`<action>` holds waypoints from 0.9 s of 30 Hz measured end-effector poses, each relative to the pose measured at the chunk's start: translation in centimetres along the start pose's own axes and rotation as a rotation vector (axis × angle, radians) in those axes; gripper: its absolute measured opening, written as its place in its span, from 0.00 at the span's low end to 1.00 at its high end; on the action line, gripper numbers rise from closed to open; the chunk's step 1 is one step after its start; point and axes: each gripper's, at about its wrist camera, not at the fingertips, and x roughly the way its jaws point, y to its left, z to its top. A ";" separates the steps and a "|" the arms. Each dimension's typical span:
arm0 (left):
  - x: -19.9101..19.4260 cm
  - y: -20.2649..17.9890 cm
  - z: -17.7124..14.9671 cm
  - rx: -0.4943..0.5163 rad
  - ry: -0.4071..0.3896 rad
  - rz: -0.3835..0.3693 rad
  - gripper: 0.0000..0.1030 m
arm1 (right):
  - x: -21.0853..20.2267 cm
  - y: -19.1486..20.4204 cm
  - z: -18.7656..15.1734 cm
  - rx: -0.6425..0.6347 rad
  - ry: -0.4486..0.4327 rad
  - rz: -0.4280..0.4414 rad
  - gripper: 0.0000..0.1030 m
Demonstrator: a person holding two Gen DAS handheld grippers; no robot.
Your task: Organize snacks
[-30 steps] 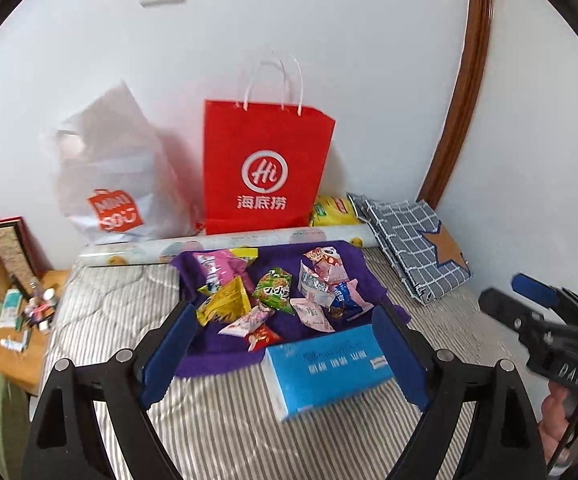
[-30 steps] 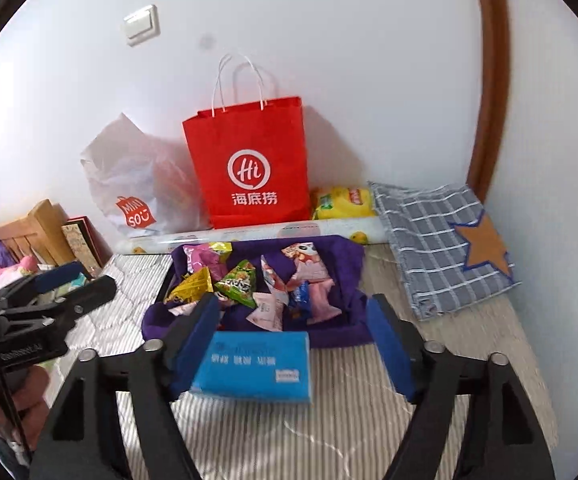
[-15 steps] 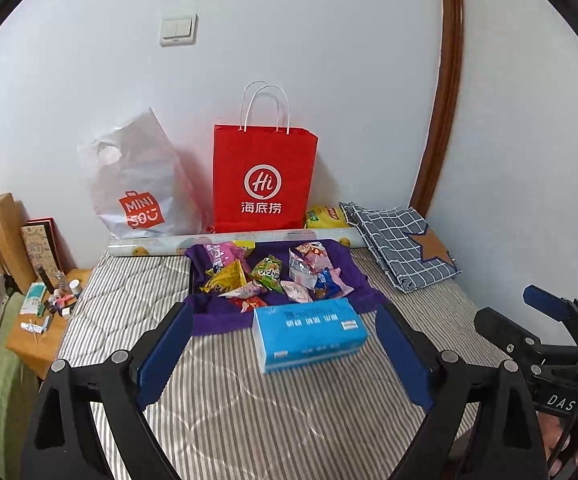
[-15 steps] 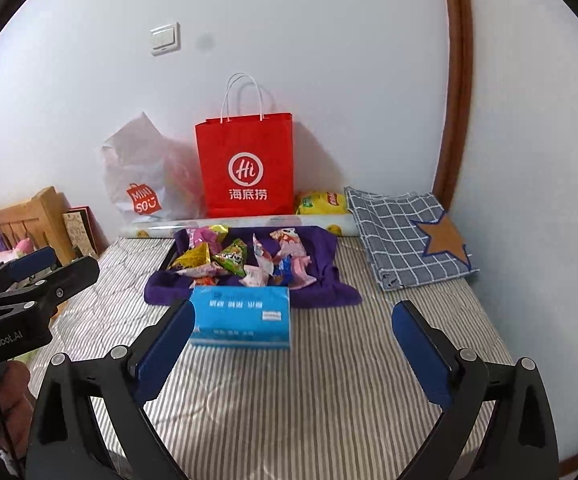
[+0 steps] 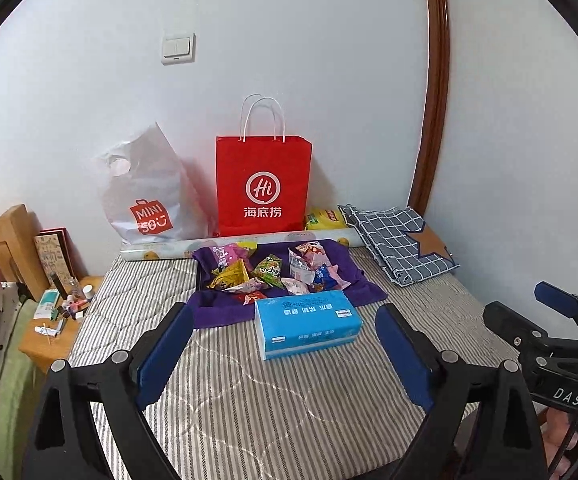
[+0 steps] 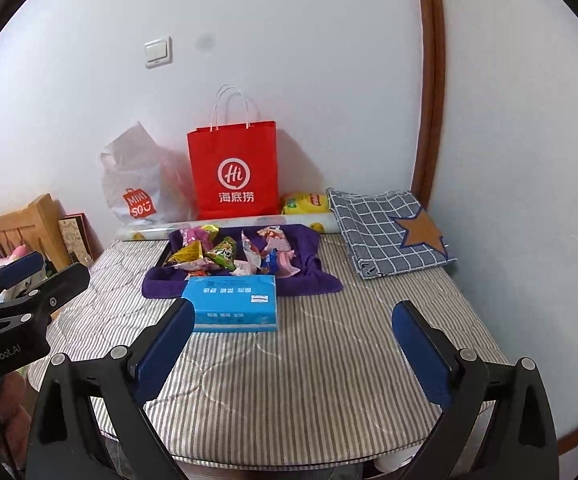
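Observation:
Several bright snack packets point(image 5: 269, 272) point(image 6: 229, 256) lie piled on a purple cloth point(image 5: 217, 312) point(image 6: 309, 280) on the striped bed. A blue tissue pack point(image 5: 309, 322) point(image 6: 233, 300) lies flat at the cloth's near edge. My left gripper point(image 5: 283, 316) hangs open and empty, back from the pack and above the bed. To its right, my right gripper point(image 6: 293, 309) is also wide open with nothing between its blue pads. Each gripper appears at the edge of the other's view: the right gripper point(image 5: 549, 320) and the left gripper point(image 6: 29, 280).
A red paper bag point(image 5: 263, 184) and a white plastic bag point(image 5: 145, 200) stand against the back wall. A yellow packet point(image 5: 325, 218) and a long roll point(image 5: 161, 250) lie below them. Checked fabric with a star point(image 5: 401, 244) lies at the right. A cluttered wooden stand point(image 5: 57, 320) sits left of the bed.
Both grippers have drawn back from the tissue pack and snack pile, which now look smaller and farther away. The right jaws have spread wider. The tissue pack stays on the bed.

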 end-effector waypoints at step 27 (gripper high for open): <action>-0.1 -0.4 -0.4 0.007 0.007 0.007 0.90 | -0.5 -0.9 -0.6 0.024 -0.001 -0.008 0.95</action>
